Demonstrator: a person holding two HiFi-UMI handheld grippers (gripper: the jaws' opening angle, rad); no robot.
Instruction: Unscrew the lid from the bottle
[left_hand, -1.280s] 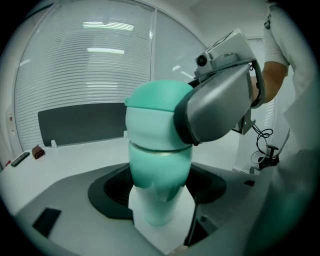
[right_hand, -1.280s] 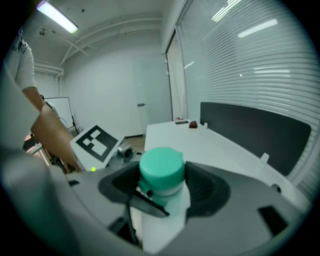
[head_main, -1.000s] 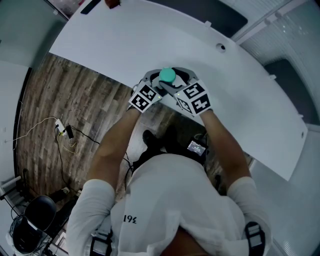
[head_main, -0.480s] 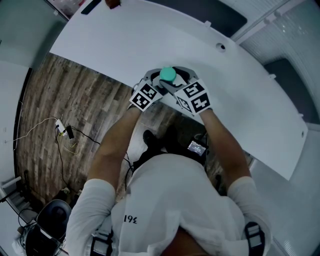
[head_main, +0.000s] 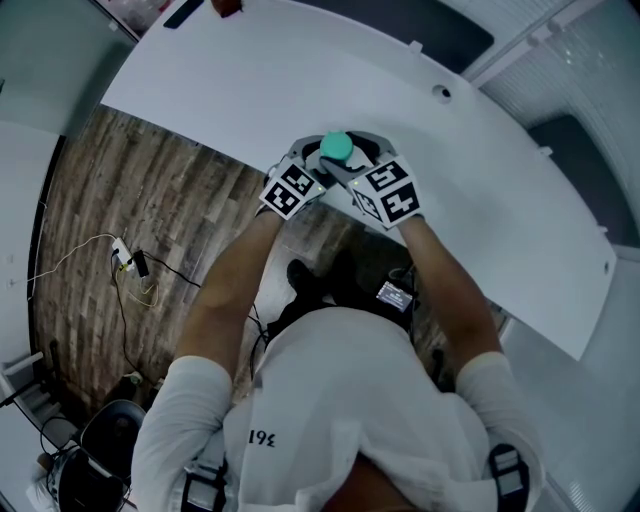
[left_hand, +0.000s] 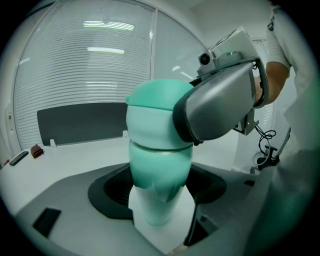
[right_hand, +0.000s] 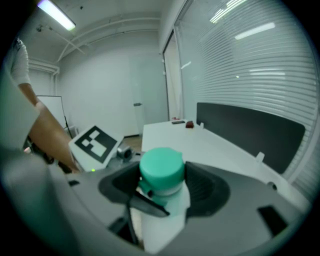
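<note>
Hardly anything has shifted: both grippers have only crept slightly away from me, at the near edge of the surface (head_main: 250, 90). My left gripper (head_main: 303, 172) has its jaws clamped on the teal bottle (left_hand: 159, 165), so the body cannot spin. My right gripper (head_main: 362, 172) has its jaws closed round the lid (right_hand: 161, 167), ready to twist. The lid looks seated.

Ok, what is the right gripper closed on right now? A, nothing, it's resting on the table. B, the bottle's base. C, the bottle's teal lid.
C: the right gripper view shows the teal lid between the jaws of the right gripper, while the left gripper holds the bottle lower down.
</note>
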